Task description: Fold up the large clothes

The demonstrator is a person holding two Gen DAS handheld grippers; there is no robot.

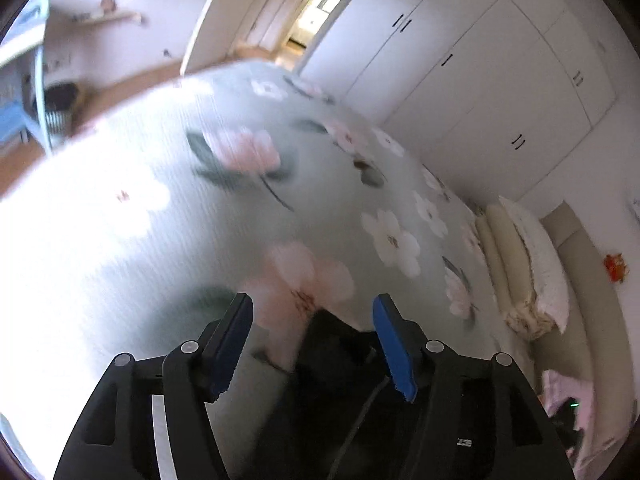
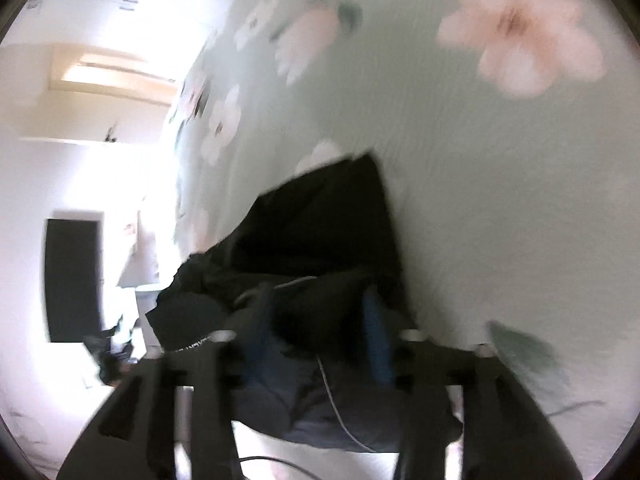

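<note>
While the dark garment lies bunched on the flowered bed, your right tool has cloth between its spread fingers, though blur hides whether it pinches. Your left tool hangs spread over the garment's edge, gripping nothing. Lift now and the cloth may slip or drag crooked.

Left gripper jaws spread wide, nothing between them, right gripper blurred, jaws apart around dark fabric
</note>
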